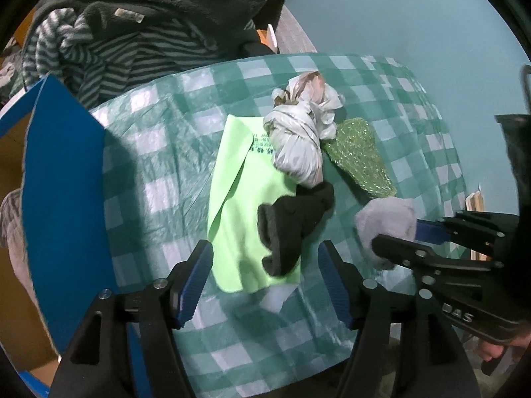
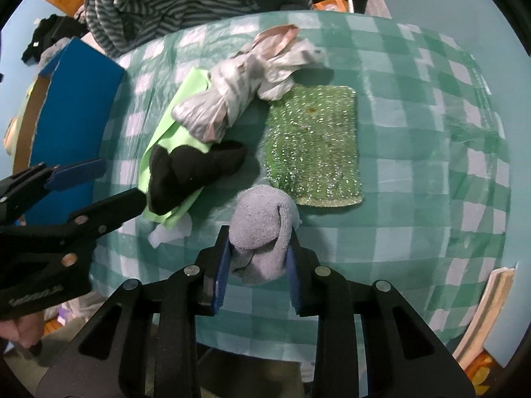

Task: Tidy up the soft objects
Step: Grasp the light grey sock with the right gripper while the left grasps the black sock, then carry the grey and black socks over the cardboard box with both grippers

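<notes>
On the green checked tablecloth [image 2: 415,172] lie a light green cloth [image 1: 239,205], a black sock [image 1: 292,229] on top of it, a knotted white plastic bag [image 1: 298,132] and a glittery green sponge cloth [image 2: 315,146]. My right gripper [image 2: 259,258] is shut on a grey rolled sock [image 2: 262,232] near the table's front edge; this grey sock also shows in the left wrist view [image 1: 388,229]. My left gripper [image 1: 265,278] is open and empty, just in front of the black sock [image 2: 195,169] and light green cloth [image 2: 169,139]. It appears at the left of the right wrist view [image 2: 109,182].
A blue-walled cardboard box [image 1: 63,205] stands at the table's left edge. A pile of striped and dark fleece clothes [image 1: 132,39] lies behind the table. A small white paper scrap [image 2: 169,232] lies by the green cloth. Folded items [image 2: 488,305] sit low at right.
</notes>
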A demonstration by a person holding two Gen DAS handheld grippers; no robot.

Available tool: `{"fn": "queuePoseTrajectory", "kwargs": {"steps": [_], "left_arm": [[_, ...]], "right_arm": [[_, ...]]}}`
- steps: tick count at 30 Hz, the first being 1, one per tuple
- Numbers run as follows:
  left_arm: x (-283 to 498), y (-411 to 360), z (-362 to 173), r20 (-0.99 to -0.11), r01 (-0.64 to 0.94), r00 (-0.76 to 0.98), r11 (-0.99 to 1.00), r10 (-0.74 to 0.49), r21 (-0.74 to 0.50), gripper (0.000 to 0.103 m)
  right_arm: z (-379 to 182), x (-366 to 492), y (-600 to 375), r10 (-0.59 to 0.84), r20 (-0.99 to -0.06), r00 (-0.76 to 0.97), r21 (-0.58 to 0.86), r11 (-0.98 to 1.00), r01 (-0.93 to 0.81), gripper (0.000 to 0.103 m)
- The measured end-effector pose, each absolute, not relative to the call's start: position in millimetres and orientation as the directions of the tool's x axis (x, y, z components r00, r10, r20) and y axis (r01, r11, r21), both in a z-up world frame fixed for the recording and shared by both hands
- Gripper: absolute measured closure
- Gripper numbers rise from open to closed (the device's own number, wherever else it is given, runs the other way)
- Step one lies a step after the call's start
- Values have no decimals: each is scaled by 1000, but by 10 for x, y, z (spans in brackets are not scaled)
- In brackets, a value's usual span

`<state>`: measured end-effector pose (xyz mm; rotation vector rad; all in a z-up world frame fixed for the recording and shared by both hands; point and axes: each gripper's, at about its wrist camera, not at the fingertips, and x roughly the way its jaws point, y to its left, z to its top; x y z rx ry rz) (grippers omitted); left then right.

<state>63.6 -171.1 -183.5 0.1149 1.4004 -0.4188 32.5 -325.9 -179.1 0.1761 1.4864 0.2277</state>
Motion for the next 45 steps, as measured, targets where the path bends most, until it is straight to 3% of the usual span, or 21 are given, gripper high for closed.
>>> {"fn": "queuePoseTrajectory", "kwargs": {"steps": [13, 18, 23, 45], "left_arm": [[747, -1889, -2129, -971, 371, 48, 906, -236, -202, 36], [721, -1922, -2153, -968, 390, 34, 895, -249, -217, 64], [679, -1936, -2107, -966, 421, 48, 882, -253, -211, 74], [408, -1565, -1546, -948, 373, 150, 904, -281, -209, 76]], "right_arm": [[-1633, 338, -3410, 280, -955, 98, 281, 960, -5, 74], [-1639, 338, -3429, 278, -956, 97, 279, 960, -8, 74], [-1652, 352, -3419, 279, -956, 91, 279, 960, -14, 74], [-1369, 368, -3304, 264, -956, 131, 255, 964, -81, 74]]}}
